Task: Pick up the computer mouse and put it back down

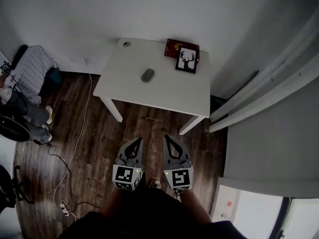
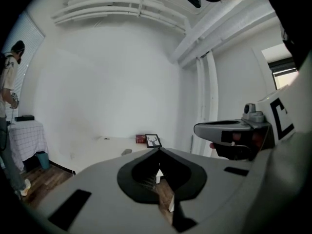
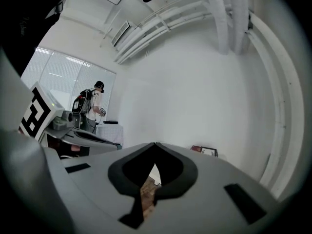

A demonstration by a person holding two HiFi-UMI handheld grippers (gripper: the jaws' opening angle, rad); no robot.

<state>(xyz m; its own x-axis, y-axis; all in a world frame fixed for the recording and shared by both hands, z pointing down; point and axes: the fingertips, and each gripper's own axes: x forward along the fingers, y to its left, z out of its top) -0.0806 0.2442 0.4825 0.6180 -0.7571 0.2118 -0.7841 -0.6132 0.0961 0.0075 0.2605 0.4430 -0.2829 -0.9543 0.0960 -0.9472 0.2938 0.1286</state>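
A grey computer mouse lies near the middle of a small white table against the wall. The left gripper view shows the mouse small, far ahead on the tabletop. Both grippers hang side by side over the wooden floor, well short of the table's near edge. My left gripper is shut with nothing in it, its tips meeting. My right gripper is shut and empty too. Each gripper view catches the other gripper at its edge.
A framed deer picture and a red box stand at the table's back right; a small round object lies back left. A person is at the left by a checked cloth. A cable trails across the floor. White wall panels are to the right.
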